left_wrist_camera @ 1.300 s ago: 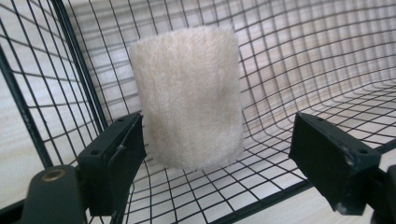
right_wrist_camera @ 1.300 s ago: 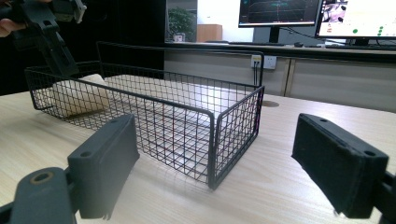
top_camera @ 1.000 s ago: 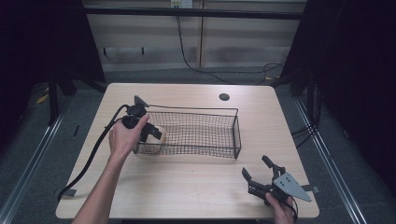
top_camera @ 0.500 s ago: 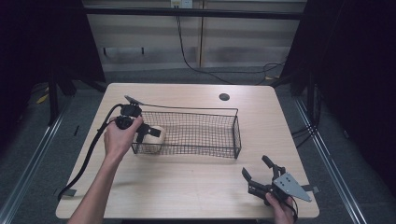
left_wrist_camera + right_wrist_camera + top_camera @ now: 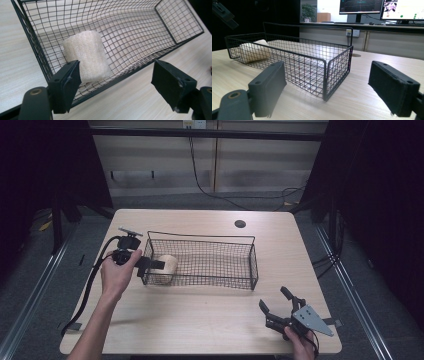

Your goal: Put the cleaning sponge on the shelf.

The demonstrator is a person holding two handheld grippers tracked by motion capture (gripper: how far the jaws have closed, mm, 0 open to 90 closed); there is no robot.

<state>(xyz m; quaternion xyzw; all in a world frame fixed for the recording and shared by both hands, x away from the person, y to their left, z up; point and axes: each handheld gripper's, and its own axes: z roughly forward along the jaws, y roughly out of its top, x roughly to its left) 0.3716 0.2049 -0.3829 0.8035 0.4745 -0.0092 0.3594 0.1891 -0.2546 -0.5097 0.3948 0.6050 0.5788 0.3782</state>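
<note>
**Inspector:** Sponge roll (image 5: 86, 58), count one. Pale, rough-textured, lying on its side inside the wire basket (image 5: 210, 240) at its left end in the high view, against the end wall.

**Clerk:** Baskets?

**Inspector:** One. Black mesh, rectangular, centre of the bench (image 5: 200, 320). Contents: the one roll.

**Clerk:** Tools?

**Inspector:** Two, one per hand. Left tool (image 5: 120, 80) sits at the basket's left end, centre left of the high view. Jaws stand wide apart, clamped on nothing. In the left gripper view one jaw overlaps the roll's lower corner; I cannot tell whether it touches.

**Clerk:** And the other?

**Inspector:** Right tool (image 5: 278, 309), lower right of the high view, near the bench's front edge, well apart from the basket. Jaws also spread, holding nothing. It faces the basket's near corner in the right gripper view.

**Clerk:** Anything else on the bench?

**Inspector:** One round dark hole (image 5: 240, 224), upper centre right, behind the basket.
</note>
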